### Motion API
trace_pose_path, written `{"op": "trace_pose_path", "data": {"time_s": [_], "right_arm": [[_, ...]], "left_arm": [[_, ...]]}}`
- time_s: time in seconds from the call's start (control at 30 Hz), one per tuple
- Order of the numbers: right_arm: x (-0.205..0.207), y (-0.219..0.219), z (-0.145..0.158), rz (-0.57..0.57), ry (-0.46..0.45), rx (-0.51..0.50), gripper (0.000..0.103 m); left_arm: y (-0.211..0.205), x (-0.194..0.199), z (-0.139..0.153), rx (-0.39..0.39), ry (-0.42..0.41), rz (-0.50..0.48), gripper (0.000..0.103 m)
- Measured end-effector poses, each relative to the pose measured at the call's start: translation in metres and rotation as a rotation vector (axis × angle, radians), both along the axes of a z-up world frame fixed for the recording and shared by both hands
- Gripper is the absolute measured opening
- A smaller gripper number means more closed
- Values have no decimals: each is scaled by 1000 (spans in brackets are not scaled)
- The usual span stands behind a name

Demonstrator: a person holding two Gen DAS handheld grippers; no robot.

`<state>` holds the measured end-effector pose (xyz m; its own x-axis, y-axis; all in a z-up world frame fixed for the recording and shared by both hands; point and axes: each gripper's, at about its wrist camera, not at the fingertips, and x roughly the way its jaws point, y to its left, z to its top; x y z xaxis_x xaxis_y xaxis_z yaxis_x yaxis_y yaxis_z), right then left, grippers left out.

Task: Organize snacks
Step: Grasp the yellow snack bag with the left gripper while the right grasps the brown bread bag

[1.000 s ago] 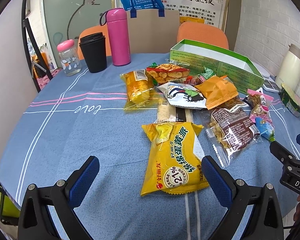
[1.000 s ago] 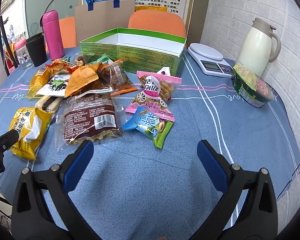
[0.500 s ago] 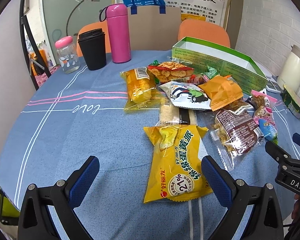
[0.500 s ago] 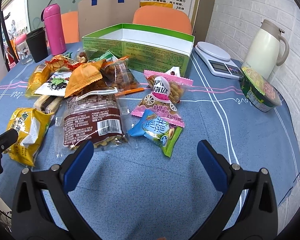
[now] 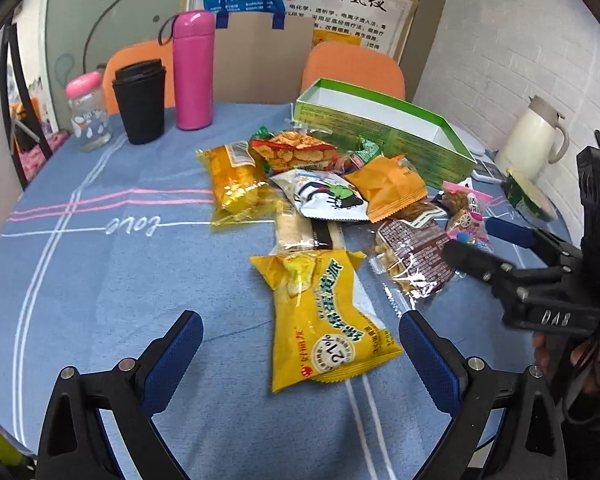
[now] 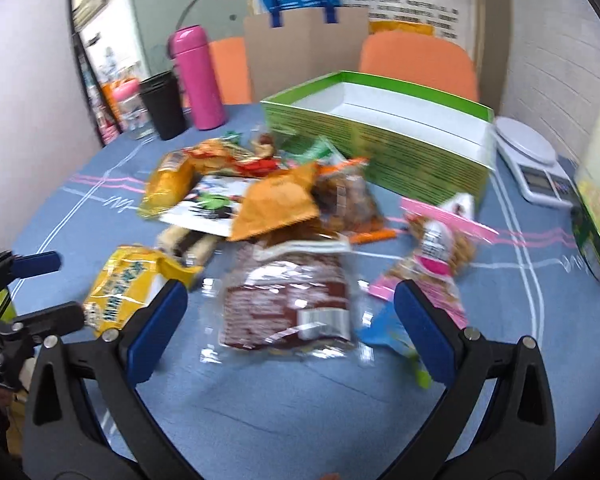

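Note:
A heap of snack packets lies on the blue tablecloth (image 5: 100,280). Nearest my open left gripper (image 5: 300,332) is a yellow cake packet (image 5: 324,312), lying between its fingers and just ahead of them. My right gripper (image 6: 291,300) is open and hangs low over a clear packet with a brown label (image 6: 288,300); whether it touches is unclear. The left wrist view shows the right gripper (image 5: 472,236) at that brown-label packet (image 5: 412,256). An open green box (image 6: 380,152) stands behind the heap. A pink packet (image 6: 436,256) and a blue-green one (image 6: 388,332) lie to the right.
A pink flask (image 5: 193,72), a black cup (image 5: 140,104) and a small jar (image 5: 88,112) stand at the back left. At the right are a white kettle (image 5: 536,140), a kitchen scale (image 6: 532,160) and a green bowl (image 6: 596,220). Orange chairs stand behind the table.
My right gripper has swung forward and left, down over the brown-label packet, and its view is now blurred. The left gripper has shifted only slightly. Both stay open.

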<state>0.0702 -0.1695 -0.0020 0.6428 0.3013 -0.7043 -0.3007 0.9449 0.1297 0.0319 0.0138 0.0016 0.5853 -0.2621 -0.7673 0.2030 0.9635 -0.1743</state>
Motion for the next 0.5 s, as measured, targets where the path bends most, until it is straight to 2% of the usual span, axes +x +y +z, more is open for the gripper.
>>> {"op": "trace_pose_path", "data": {"time_s": [0.1, 0.17, 0.23, 0.37, 0.5], "right_arm": [[4, 16, -6, 72, 11, -13, 103], [7, 16, -15, 62, 42, -23, 103], [9, 13, -21, 55, 55, -23, 103], [15, 6, -29, 34, 91, 2, 103], [17, 8, -39, 40, 124, -6, 103]], "left_arm": [[-7, 6, -3, -14, 15, -22, 98], [-8, 7, -4, -17, 15, -27, 87], [-5, 7, -7, -25, 25, -26, 82], [-3, 14, -12, -53, 57, -1, 80], [-11, 16, -17, -27, 73, -16, 80]]}}
